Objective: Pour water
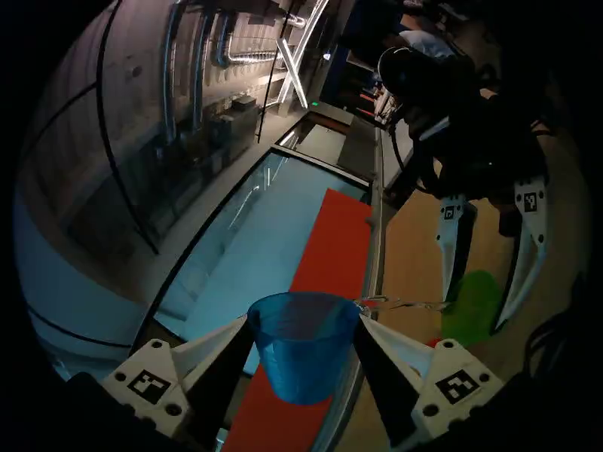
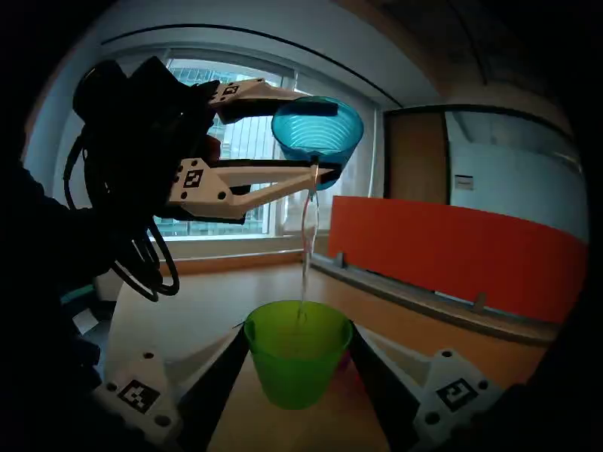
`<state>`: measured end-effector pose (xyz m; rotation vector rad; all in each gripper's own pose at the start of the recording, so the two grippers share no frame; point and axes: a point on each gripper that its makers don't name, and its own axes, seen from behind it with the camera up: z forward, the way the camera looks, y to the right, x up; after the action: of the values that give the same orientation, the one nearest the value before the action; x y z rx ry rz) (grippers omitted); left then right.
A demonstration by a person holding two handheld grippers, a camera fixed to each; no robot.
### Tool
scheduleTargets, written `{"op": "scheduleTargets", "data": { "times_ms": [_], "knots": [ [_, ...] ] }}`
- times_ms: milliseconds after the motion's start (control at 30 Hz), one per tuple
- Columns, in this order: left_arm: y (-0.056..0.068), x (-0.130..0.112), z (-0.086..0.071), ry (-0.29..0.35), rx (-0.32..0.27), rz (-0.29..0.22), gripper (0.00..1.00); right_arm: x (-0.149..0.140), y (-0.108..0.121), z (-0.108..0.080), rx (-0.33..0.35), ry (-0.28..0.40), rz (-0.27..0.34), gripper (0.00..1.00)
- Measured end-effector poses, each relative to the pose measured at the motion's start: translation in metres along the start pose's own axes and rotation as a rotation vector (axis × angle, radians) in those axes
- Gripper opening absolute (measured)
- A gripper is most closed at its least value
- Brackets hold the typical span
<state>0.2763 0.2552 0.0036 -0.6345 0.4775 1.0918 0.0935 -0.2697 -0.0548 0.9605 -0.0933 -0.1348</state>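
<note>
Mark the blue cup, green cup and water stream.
blue cup (image 2: 316, 129): right gripper view, ribbed inside wall.
green cup (image 2: 298, 369): right gripper view, front of outer wall.
water stream (image 2: 304, 241): right gripper view, mid-fall between the two cups.

**Blue cup tipped over green cup, water falling**

At 6 o'clock the right gripper (image 2: 298, 333) has both fingers pressed on an upright green cup (image 2: 298, 365), one on each side. Toward 12 o'clock the left gripper (image 2: 316, 135) clamps a blue cup (image 2: 316, 126), tipped so its open mouth faces the camera. A thin stream of water (image 2: 305, 241) runs from the blue cup's lower lip straight down into the green cup. Black cables (image 2: 143, 264) hang at 9 o'clock. Behind, a window (image 2: 234, 143) sits at 11 o'clock and an orange panel (image 2: 467, 248) at 3 o'clock, above a wooden table (image 2: 211, 301).
</note>
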Motion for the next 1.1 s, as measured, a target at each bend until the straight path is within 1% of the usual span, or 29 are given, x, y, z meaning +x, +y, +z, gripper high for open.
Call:
{"op": "scheduleTargets", "data": {
  "times_ms": [267,600,1100],
  "knots": [
    [-0.0014,0.0027,-0.0021,0.002,0.003,0.028,0.86,0.0019,-0.0007,0.0001,-0.002,0.000,-0.005,0.92],
    [0.0022,0.0037,-0.0042,0.003,-0.002,0.062,0.86,0.0019,-0.0017,0.0011,0.001,0.000,-0.007,0.92],
    [-0.0014,0.0054,-0.0026,-0.002,0.002,0.133,0.86,-0.0002,-0.0007,0.0010,-0.002,0.000,-0.007,0.92]
  ]
}}
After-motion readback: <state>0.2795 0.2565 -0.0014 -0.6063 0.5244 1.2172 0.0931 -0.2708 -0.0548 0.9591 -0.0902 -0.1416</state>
